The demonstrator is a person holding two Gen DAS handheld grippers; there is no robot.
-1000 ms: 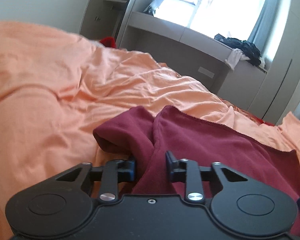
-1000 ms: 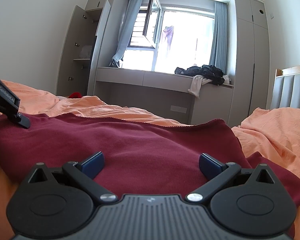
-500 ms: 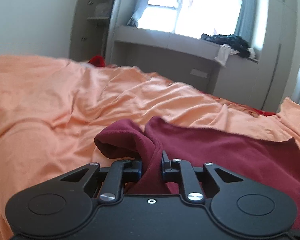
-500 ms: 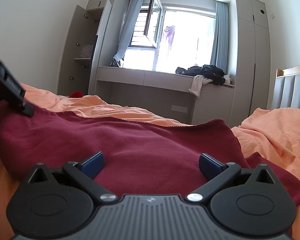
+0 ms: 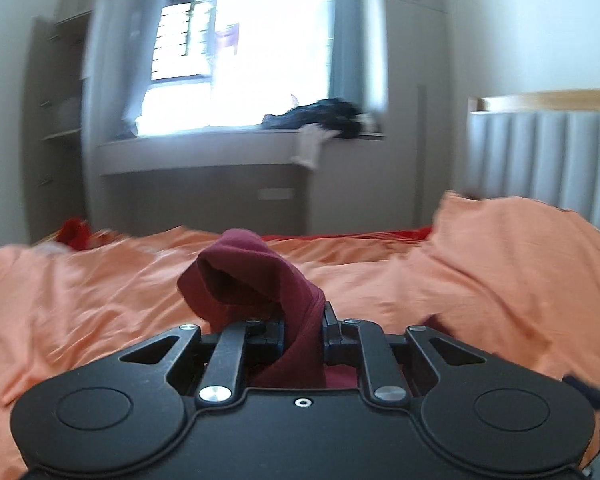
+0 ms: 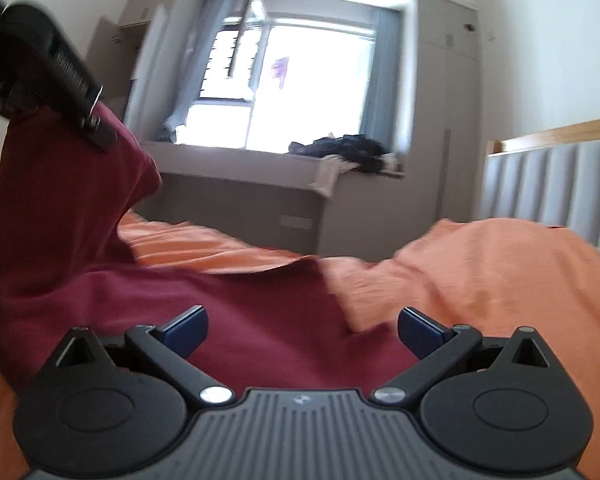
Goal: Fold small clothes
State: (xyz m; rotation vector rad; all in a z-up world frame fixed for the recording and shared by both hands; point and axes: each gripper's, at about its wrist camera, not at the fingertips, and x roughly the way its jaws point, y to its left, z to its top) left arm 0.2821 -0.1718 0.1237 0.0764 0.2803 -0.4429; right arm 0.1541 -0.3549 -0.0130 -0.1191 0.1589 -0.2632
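A dark red garment (image 6: 228, 312) lies on the orange bedsheet (image 6: 480, 280). My left gripper (image 5: 303, 326) is shut on a bunched corner of the garment (image 5: 256, 284) and holds it lifted above the bed. In the right wrist view the left gripper's body (image 6: 48, 76) shows at the upper left, with the cloth (image 6: 56, 184) hanging from it. My right gripper (image 6: 302, 326) is open and empty, low over the flat part of the garment, its blue pads (image 6: 188, 326) apart.
A grey padded headboard (image 5: 548, 156) with a wooden top stands at the right. A window bench (image 6: 268, 168) with dark clothes (image 6: 340, 148) piled on it runs along the far wall. A raised fold of sheet (image 5: 512, 264) lies at the right.
My left gripper closed on the garment's corner and lifted it up off the bed, swinging toward the right. The right gripper stayed open and tilted a little.
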